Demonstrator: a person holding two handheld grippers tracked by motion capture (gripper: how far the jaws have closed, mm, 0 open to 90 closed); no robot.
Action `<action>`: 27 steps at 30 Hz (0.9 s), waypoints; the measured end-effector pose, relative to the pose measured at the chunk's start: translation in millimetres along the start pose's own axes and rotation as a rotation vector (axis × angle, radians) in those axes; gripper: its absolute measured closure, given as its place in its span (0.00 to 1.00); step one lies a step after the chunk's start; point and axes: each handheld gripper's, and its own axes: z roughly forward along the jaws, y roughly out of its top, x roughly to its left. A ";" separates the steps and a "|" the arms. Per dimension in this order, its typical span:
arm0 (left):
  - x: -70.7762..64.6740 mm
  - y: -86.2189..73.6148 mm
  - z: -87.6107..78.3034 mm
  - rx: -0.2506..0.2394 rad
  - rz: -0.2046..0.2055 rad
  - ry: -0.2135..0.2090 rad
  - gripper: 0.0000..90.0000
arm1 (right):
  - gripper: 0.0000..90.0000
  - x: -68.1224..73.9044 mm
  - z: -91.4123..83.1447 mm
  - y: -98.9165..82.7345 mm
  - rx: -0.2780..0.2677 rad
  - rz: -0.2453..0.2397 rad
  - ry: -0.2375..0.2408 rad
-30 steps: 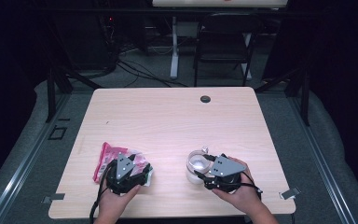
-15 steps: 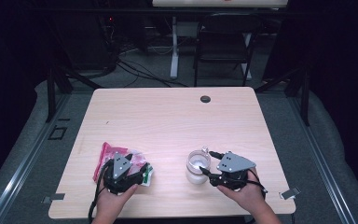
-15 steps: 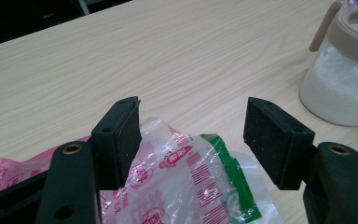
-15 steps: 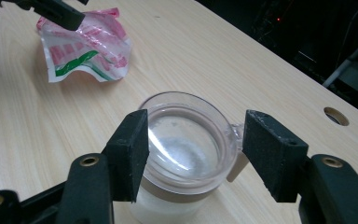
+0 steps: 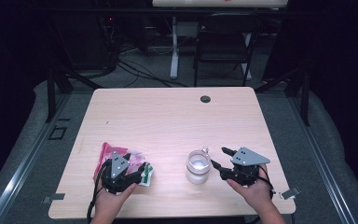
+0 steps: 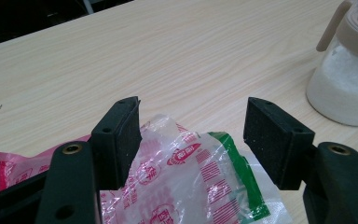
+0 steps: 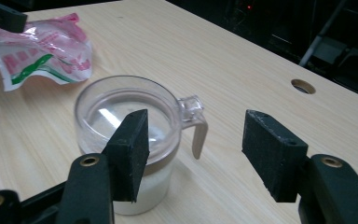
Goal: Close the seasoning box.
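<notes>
Two open hand-held grippers: left (image 6: 193, 133) over crinkly, slippery packet (image 6: 186, 182); right (image 7: 196, 154) beside lidded jar (image 7: 130, 140), rigid, best gripped around body.

The table (image 5: 168, 121) is showing a pale wood-grain laminate, smooth with a soft sheen, its fine lines running across the upper half of the left gripper view. In the lower middle of that view the bag (image 6: 191, 182) is looking like thin, crinkled, glossy plastic film, clear with red and green print. At the upper right edge the jar (image 6: 345, 84) is appearing as clear smooth plastic holding white powdery grains, with a matt beige lid rim and tab. The left gripper (image 6: 191, 135) and right gripper (image 7: 193, 154) are wearing matt black, slightly grainy pads on smooth black plastic arms with brassy metal rivets.
</notes>
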 end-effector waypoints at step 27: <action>0.1 -4.8 3.6 0.025 0.010 0.002 0.40 | 0.46 -34.8 13.3 -45.2 0.090 0.227 -0.074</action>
